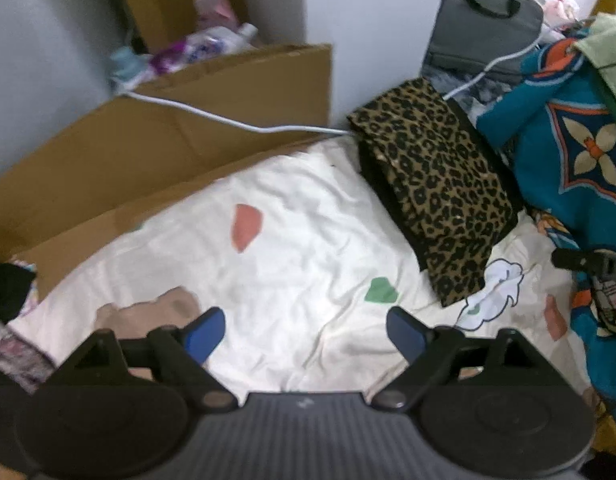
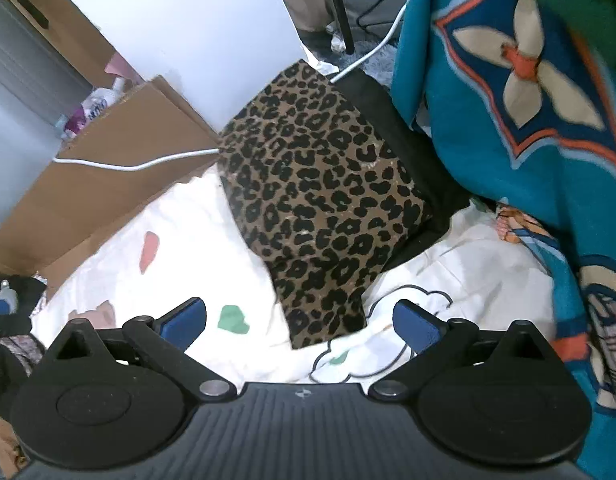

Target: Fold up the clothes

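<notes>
Teal patterned blanket (image 2: pixel 528 128) cut off at right edge; box contents (image 1: pixel 203 44) blurred.

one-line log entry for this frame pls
task: fold clothes | left tongs: open, empty | right tongs: open, empty | leopard-print garment: folded, on white bedsheet

We see the folded garment (image 1: pixel 436 192) lying on the bed sheet (image 1: pixel 299 248), cardboard (image 1: pixel 119 160) to its left, a blanket (image 1: pixel 568 152) to its right.
</notes>
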